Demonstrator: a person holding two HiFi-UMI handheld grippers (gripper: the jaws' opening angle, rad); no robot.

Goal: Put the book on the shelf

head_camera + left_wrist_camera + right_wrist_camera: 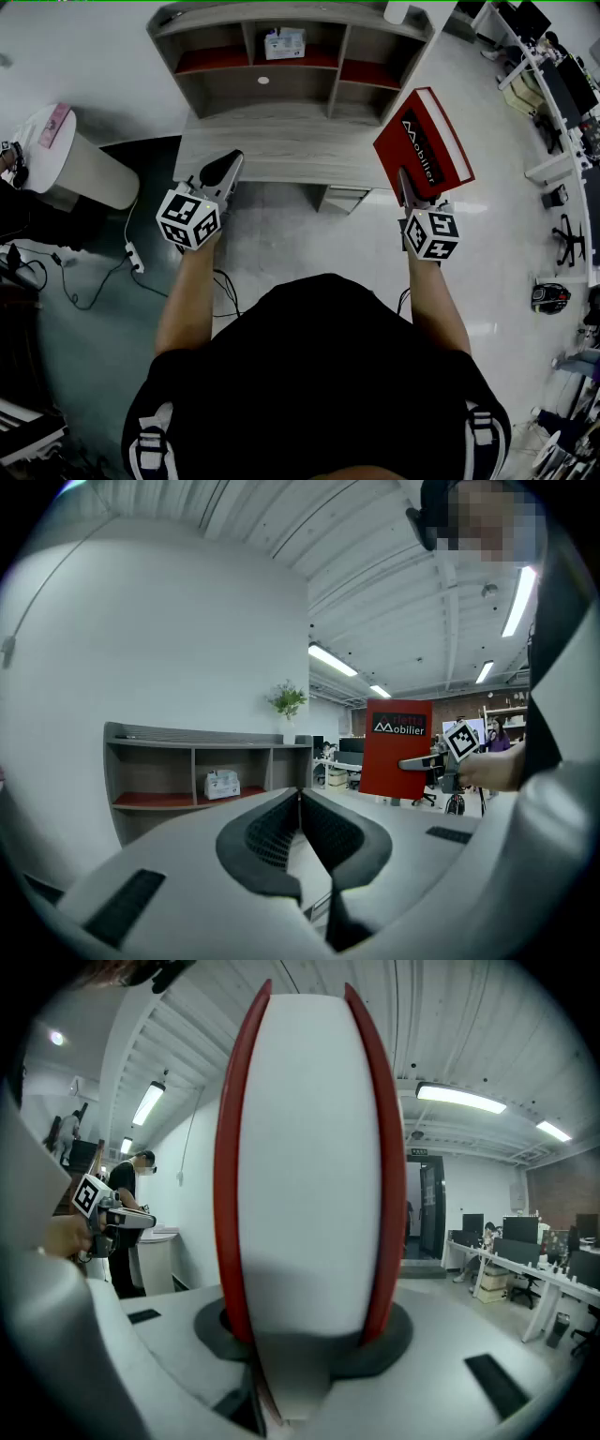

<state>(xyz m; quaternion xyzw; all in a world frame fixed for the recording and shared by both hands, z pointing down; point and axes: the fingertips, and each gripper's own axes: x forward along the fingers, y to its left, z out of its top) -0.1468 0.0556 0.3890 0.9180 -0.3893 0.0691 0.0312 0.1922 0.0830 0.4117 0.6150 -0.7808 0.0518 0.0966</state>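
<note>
The right claw (408, 187) is squeezing the red book (422, 141). One jaw is on each cover, and the white page edges face back at the claw. The book is up in the air, standing tall, by the right end of the grey desk (281, 150). White letters run across its front cover. It is not on the shelf (340, 56) yet. The shelf sits at the back of the desk, and a small white box (284, 42) rests in its middle part.

The left claw (225, 173) is on the other side, near the desk's front edge, well apart from the book. Its jaws are pressed together with nothing in them. A white round tub (70, 164) stands on the floor left of the desk.
</note>
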